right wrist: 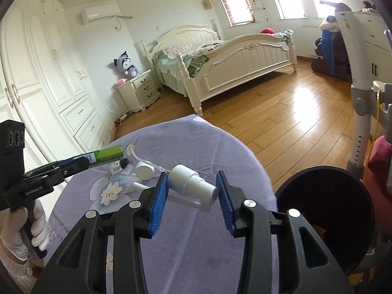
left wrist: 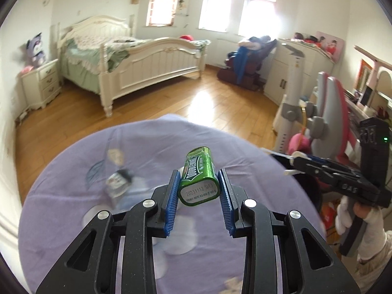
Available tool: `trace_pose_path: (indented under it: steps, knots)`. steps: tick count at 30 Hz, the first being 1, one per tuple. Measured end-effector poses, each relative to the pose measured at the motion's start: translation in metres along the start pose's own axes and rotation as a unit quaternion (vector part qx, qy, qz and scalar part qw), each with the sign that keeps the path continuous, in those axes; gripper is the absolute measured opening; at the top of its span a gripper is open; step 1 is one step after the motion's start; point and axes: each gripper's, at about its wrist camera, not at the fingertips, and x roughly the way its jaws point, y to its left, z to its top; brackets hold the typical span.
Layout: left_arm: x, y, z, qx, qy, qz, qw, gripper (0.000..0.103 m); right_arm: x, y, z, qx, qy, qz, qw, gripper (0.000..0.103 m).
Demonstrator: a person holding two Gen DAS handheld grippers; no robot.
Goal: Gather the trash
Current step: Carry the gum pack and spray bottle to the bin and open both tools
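Note:
My left gripper (left wrist: 199, 185) is shut on a green chewing-gum container (left wrist: 199, 171) and holds it above the round table's purple cloth (left wrist: 73, 171). Seen from the right wrist view, that same left gripper (right wrist: 94, 160) carries the green container (right wrist: 109, 155) at the left. My right gripper (right wrist: 193, 188) is shut on a white spray pump head (right wrist: 188, 183), lying crosswise between the blue pads. In the left wrist view the right gripper (left wrist: 292, 164) shows at the right edge with white plastic at its tip. A black bin (right wrist: 325, 220) stands right of the table.
On the cloth (right wrist: 196, 147) lie a white cap (right wrist: 144, 170) with a thin tube, a small cartoon-printed packet (right wrist: 118, 166) and a white stick (right wrist: 139, 185). A white-gloved hand (right wrist: 36, 232) grips the left handle. Bed (left wrist: 137, 58), nightstand (left wrist: 41, 83) and a white stand (right wrist: 357, 112) lie beyond.

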Motion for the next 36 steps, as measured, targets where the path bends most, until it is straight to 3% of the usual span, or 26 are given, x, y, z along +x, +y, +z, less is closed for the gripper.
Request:
trace_pose_path:
  steps: [8,18,26,36]
  knots:
    - [0.037,-0.088,0.024,0.05,0.003,-0.078,0.9957,0.032,-0.023,-0.055,0.001,0.033,-0.019,-0.058,0.998,0.04]
    - [0.109,-0.174,0.029,0.09,0.035,-0.143,0.985,0.032,-0.035,-0.121,-0.018,0.078,-0.013,-0.127,0.989,0.04]
    - [0.163,-0.218,0.02,0.117,0.073,-0.156,0.9781,0.032,-0.027,-0.163,-0.039,0.102,0.016,-0.159,0.982,0.04]
    - [0.192,-0.235,0.009,0.14,0.105,-0.142,0.9743,0.032,-0.016,-0.185,-0.057,0.119,0.04,-0.171,0.977,0.04]
